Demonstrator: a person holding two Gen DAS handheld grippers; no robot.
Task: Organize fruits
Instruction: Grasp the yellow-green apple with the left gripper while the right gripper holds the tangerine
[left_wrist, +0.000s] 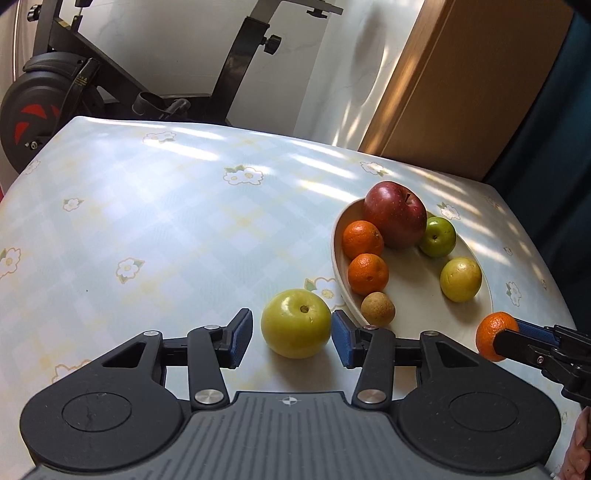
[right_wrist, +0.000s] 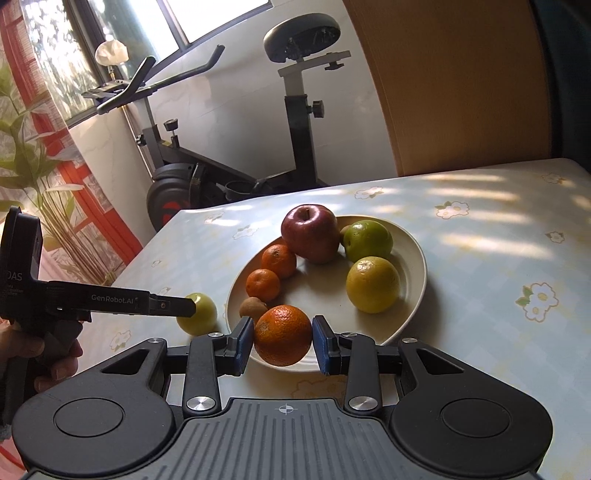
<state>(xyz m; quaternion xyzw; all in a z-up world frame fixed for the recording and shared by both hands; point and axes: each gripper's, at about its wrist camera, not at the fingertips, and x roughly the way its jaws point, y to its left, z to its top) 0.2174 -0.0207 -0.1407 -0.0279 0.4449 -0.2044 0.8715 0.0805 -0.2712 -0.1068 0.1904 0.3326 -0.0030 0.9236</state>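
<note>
A cream oval plate (left_wrist: 424, 291) (right_wrist: 410, 273) on the table holds a red apple (left_wrist: 395, 214), two small oranges (left_wrist: 362, 239) (left_wrist: 368, 274), a green fruit (left_wrist: 437, 236), a yellow-green fruit (left_wrist: 461, 279) and a small brown fruit (left_wrist: 377, 308). A yellow-green apple (left_wrist: 296, 324) (right_wrist: 197, 314) lies on the table left of the plate. My left gripper (left_wrist: 291, 338) is open around it, pads not touching. My right gripper (right_wrist: 282, 341) is shut on an orange (right_wrist: 282, 335) (left_wrist: 495, 336) over the plate's near rim.
The table has a pale blue checked cloth with flowers (left_wrist: 147, 221). An exercise bike (right_wrist: 229, 147) stands beyond the far edge. A wooden panel (left_wrist: 461, 85) and a dark curtain (left_wrist: 554, 129) stand at the back right. A plant (right_wrist: 33, 177) is at the left.
</note>
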